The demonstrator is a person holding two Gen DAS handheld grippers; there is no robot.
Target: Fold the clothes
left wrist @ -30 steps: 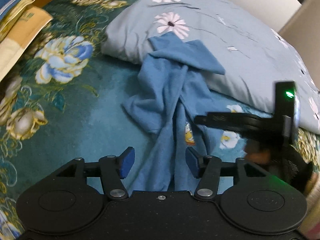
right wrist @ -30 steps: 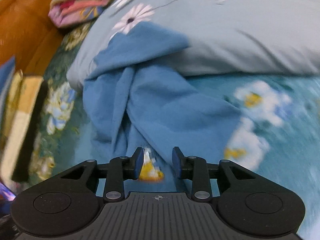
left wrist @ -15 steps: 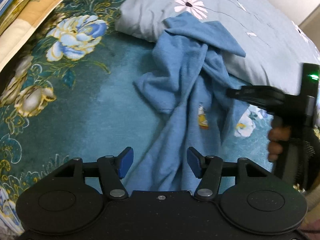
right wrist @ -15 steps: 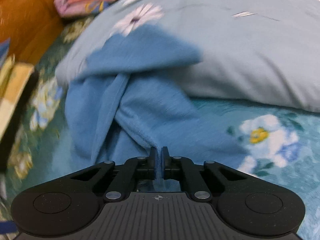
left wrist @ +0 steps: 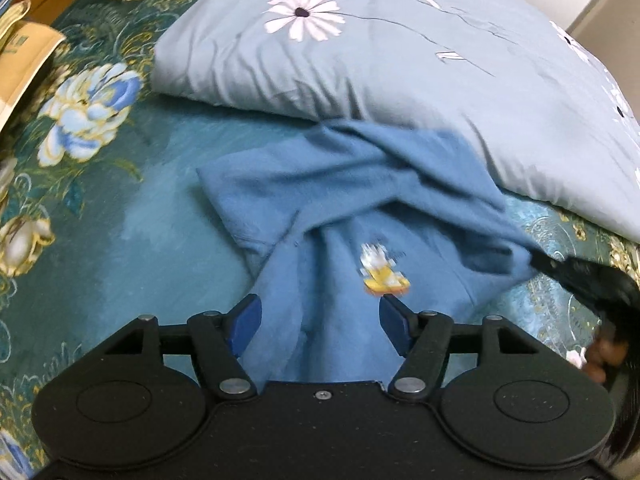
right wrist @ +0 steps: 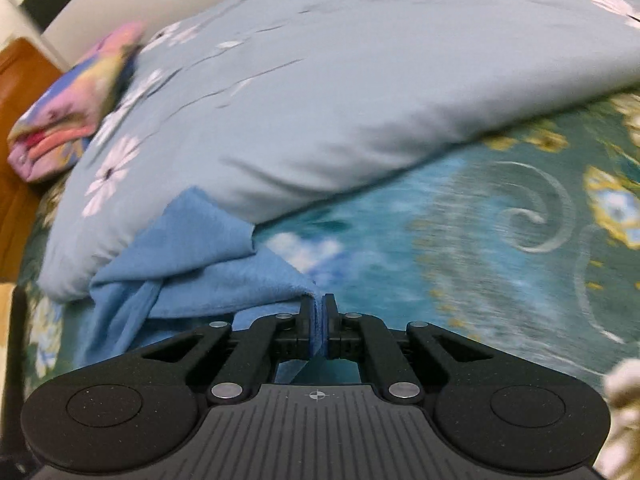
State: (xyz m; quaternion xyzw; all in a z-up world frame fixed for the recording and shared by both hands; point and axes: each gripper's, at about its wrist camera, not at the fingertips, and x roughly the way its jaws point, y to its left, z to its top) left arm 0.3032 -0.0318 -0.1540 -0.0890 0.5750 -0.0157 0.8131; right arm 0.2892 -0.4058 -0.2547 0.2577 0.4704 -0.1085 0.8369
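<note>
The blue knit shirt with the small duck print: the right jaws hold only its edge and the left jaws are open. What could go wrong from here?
1. The right gripper pinches only a thin edge of the blue knit shirt with the small duck print; a hard pull may slip it free.
2. The shirt's far part lies against the grey-blue flowered pillow, so it may drag and bunch.
3. The left gripper stands open over twisted folds; closing there may catch several layers.

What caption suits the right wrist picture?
Right gripper shut on a blue shirt edge, beside the grey pillow.
</note>
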